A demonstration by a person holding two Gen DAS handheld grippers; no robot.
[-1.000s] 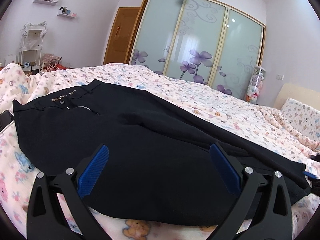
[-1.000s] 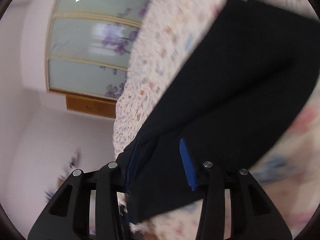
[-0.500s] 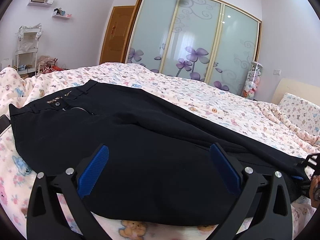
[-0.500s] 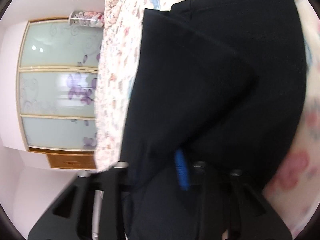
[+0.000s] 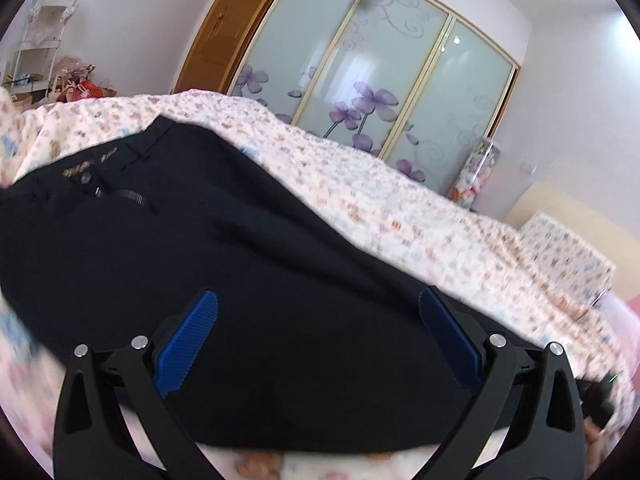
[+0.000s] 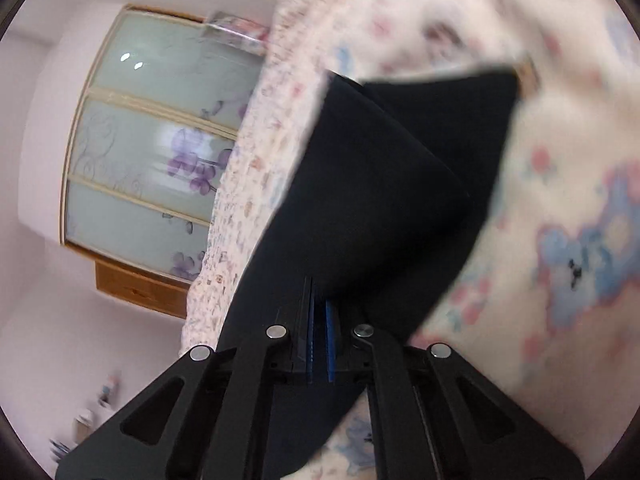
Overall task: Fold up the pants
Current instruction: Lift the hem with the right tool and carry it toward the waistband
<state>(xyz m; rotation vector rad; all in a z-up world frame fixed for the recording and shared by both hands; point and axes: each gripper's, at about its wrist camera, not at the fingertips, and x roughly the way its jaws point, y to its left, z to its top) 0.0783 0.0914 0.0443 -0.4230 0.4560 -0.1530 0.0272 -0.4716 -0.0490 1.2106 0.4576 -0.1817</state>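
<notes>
One pair of black fabric pants (image 5: pixel 256 280), one floral-print bedspread (image 5: pixel 400 208), three frosted glass wardrobe door panels (image 5: pixel 384 80), two black two-finger grippers: left gripper (image 5: pixel 318 332), right gripper (image 6: pixel 319 320).

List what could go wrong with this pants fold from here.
1. The right gripper pinches only a thin edge of the black pants; the cloth may slip out mid-fold.
2. The left gripper is open and holds nothing, so the waistband end could drag across the bedspread and skew.
3. Both views are blurred; a fast move may bunch the cloth.
</notes>
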